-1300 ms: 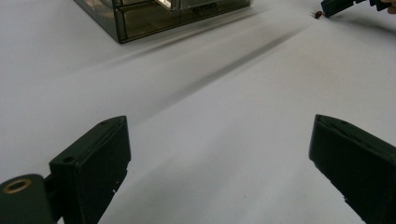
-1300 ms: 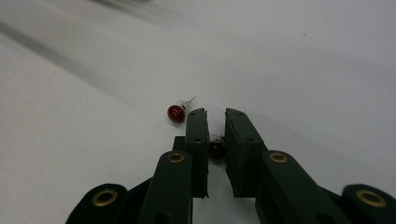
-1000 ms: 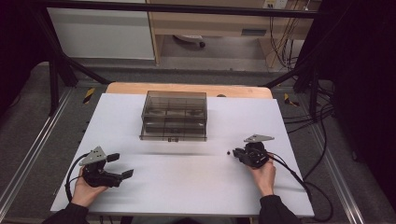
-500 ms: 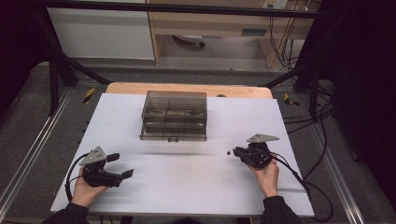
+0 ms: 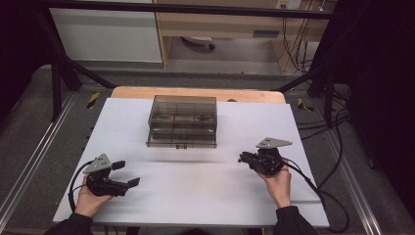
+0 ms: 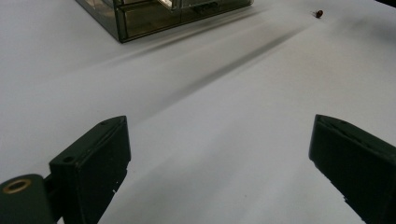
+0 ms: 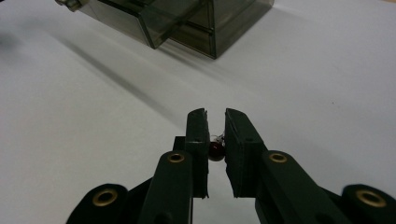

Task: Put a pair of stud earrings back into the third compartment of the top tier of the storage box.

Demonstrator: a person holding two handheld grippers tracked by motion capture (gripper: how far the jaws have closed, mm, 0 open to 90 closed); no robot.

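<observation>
Right tongs [image 7: 215, 122] are clamped on a tiny dark red bead [image 7: 215, 150], smoky drawer box [image 5: 182, 121] just ahead. Left tongs [image 5: 126, 174] sit wide apart on the white tabletop [image 5: 195, 191].

The box [image 5: 182, 121] looks like smoky see-through plastic, smooth and shiny. The table [image 5: 195, 196] top is white, smooth and matt.

A white table [image 5: 195, 196] bears a smoky clear drawer box [image 5: 182, 121] near its far edge
</observation>
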